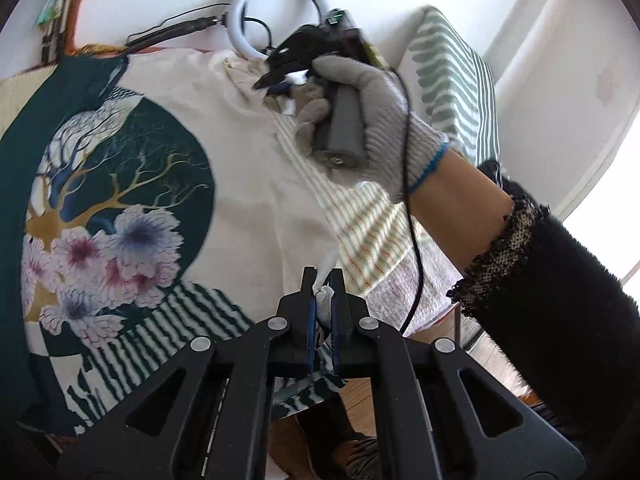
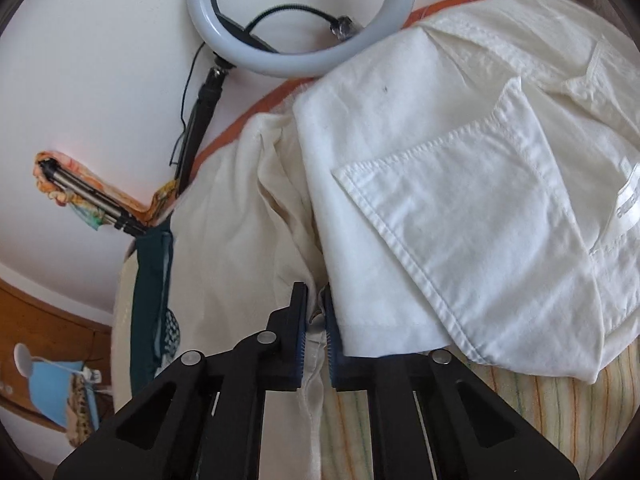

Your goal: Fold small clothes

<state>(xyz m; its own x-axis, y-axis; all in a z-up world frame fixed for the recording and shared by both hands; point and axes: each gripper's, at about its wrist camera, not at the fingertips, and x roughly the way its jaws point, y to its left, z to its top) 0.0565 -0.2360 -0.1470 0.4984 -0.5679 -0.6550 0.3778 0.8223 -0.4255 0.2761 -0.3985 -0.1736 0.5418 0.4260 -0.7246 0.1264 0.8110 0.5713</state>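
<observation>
A white shirt (image 2: 460, 184) lies partly folded on the striped surface, its hemmed flap turned over on top. My right gripper (image 2: 316, 304) is shut on the shirt's edge at its near left side. In the left wrist view my left gripper (image 1: 323, 284) is shut on a white fold of cloth (image 1: 325, 294); whether it is the same shirt, I cannot tell. The right gripper (image 1: 280, 80) also shows there, held by a grey-gloved hand (image 1: 376, 120) at the far end of a cream cloth (image 1: 240, 128).
A ring light (image 2: 300, 20) on a black stand sits at the back by the white wall. A dark green printed cloth with flowers (image 1: 100, 208) covers the left side. A green-striped cushion (image 1: 452, 80) stands at the back right. A striped mat (image 2: 560, 420) lies beneath.
</observation>
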